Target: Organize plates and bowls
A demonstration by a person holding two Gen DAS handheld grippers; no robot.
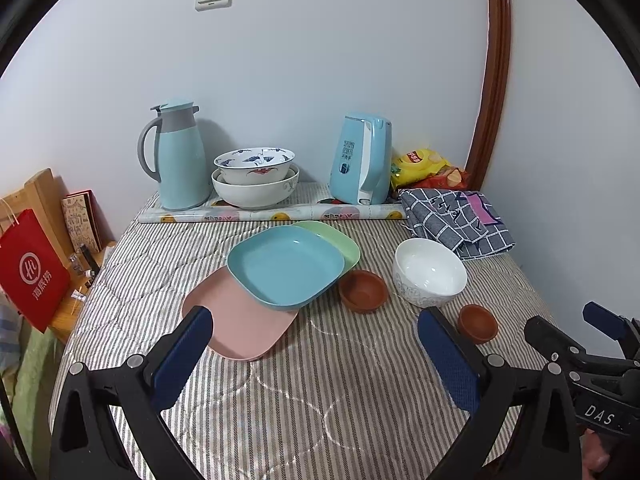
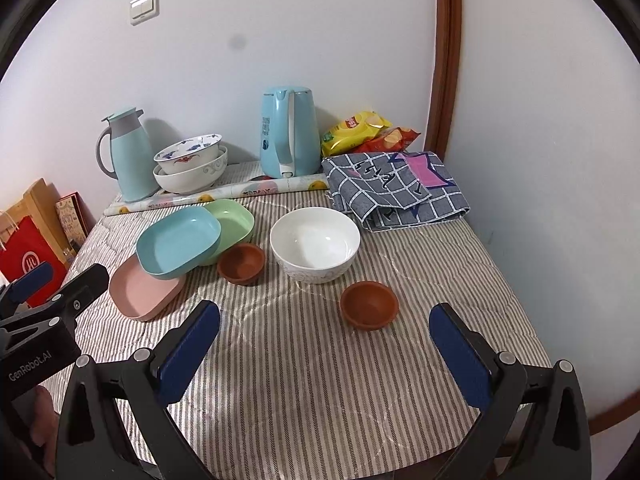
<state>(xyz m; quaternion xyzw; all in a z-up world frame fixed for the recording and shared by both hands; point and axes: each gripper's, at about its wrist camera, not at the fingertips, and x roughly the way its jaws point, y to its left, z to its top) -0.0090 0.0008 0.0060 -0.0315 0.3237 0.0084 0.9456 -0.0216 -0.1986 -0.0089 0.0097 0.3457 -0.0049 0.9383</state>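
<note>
Both grippers hover with jaws spread and empty above the striped cloth, dishes not yet sorted

The left gripper (image 1: 316, 344) faces 3 overlapping plates, the blue plate (image 1: 286, 266) lying across the pink plate (image 1: 240, 320) and green plate (image 1: 340, 240), likely the first stack to square up; the right gripper (image 2: 324, 348) sits nearest a small brown bowl (image 2: 369, 305), with the white bowl (image 2: 315, 243) and a second brown bowl (image 2: 241, 263) beyond, while a kettle (image 2: 289, 132) and folded checked cloth (image 2: 394, 188) crowd the back
</note>
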